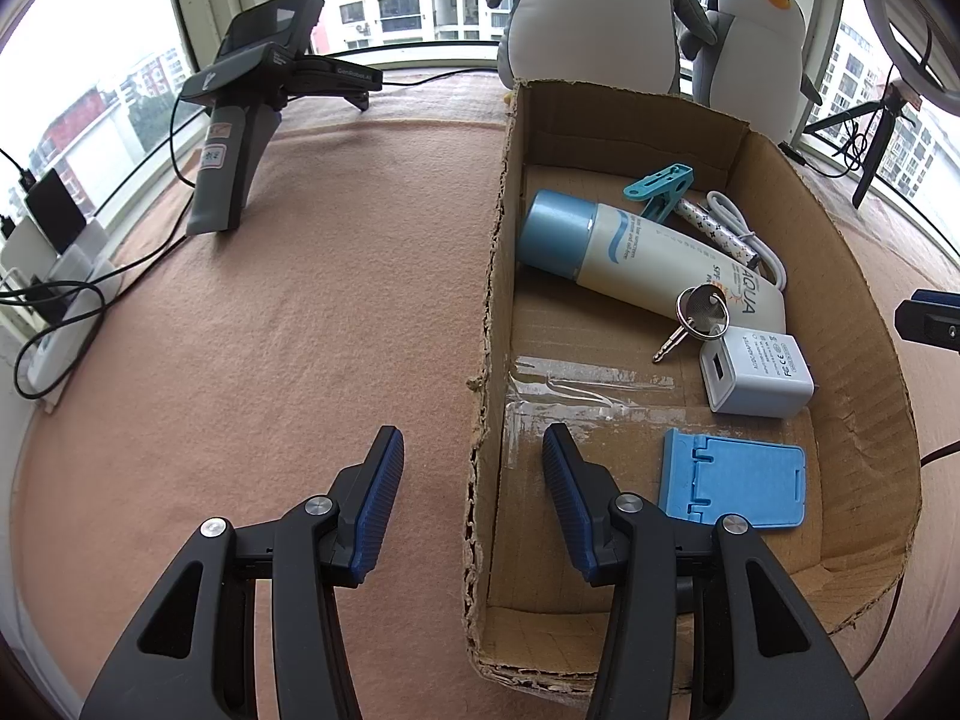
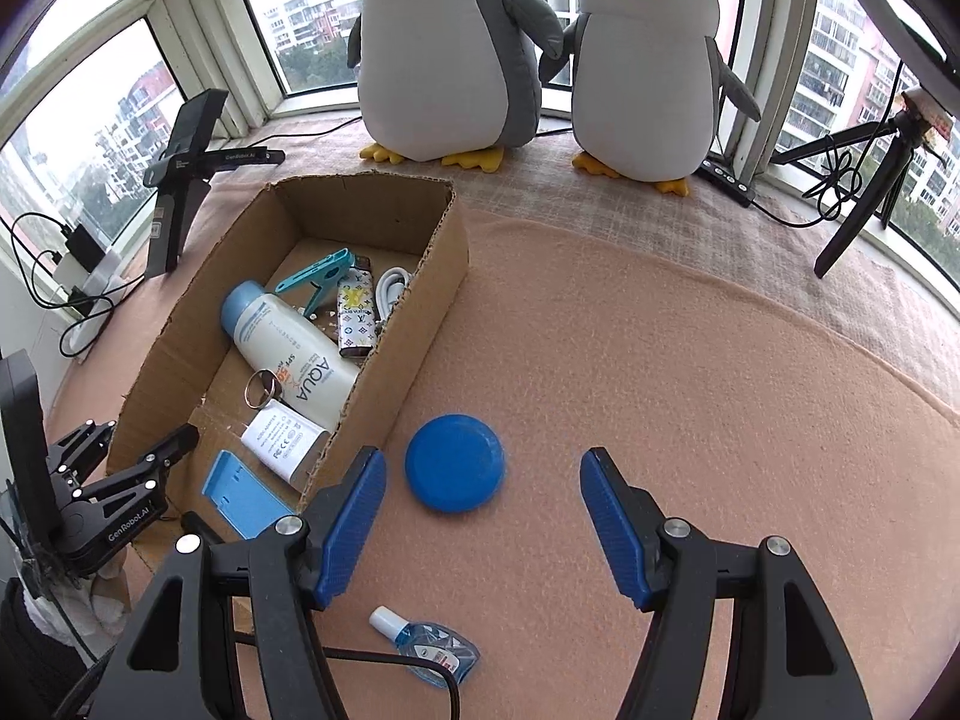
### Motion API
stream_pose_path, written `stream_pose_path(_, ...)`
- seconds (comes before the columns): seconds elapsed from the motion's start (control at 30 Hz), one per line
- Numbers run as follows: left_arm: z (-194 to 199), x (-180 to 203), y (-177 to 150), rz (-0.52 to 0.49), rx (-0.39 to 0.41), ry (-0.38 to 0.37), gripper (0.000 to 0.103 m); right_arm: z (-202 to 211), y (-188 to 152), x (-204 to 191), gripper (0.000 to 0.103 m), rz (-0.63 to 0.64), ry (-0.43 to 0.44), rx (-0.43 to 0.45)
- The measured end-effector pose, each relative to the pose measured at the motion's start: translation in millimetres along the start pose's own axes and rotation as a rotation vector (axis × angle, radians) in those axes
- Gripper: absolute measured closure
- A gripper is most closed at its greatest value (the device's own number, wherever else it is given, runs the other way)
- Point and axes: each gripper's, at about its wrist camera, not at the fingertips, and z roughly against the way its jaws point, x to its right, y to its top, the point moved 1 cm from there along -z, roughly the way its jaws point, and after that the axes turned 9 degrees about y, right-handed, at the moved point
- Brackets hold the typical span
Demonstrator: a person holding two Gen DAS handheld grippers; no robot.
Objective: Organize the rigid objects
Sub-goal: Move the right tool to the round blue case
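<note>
The left gripper (image 1: 471, 450) is hanging tilted down over the left wall of a cardboard box (image 1: 840, 276). Its jaws are standing apart, the torn wall edge running between them without touching either pad, and they are grasping nothing.

The box is sitting on a pink blanket (image 2: 660, 390) and is already holding most of the things:
- a sunscreen bottle (image 1: 630, 252) lying on its side
- a teal clip (image 1: 660, 183) at the far end
- a patterned lighter (image 2: 354, 318) beside a white cable (image 2: 390, 288)
- a key ring (image 1: 699, 312) resting partly on the bottle
- a white charger (image 1: 756, 372) near the right wall
- a blue phone stand (image 1: 738, 480) lying flat at the near end

The right gripper (image 2: 480, 462) is pointing down at the blanket just outside the box. Its jaws are released and spread wide, and a round blue disc (image 2: 455, 463) is lying flat on the blanket in the gap ahead of them — closer to the left finger, touching neither pad. A small bottle of blue liquid (image 2: 432, 648) is lying on the blanket below the gripper, near a black cord — also outside the box.

Two plush penguins (image 2: 444, 48) are standing by the window behind it all.
</note>
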Motion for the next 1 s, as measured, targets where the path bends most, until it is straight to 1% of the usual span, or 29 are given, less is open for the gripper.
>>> stream_pose_path(0.23,0,0,0,0.0,0.0,0.0,0.055,-16,-9,-1,0.04,0.038,0.011,-0.058)
stream_pose_path(0.47,0,0,0,0.0,0.0,0.0,0.055,-30,-15,-7,0.04,0.076,0.007,-0.091)
stream_pose_path(0.7,-1,-1,1,0.0,0.001,0.001,0.054,-43,-16,-8,0.04,0.083,-0.003,-0.109)
stream_pose_path(1.0,-2,-1,0,-0.001,0.001,0.001,0.054,-50,-14,2,0.04,0.072,0.007,-0.116)
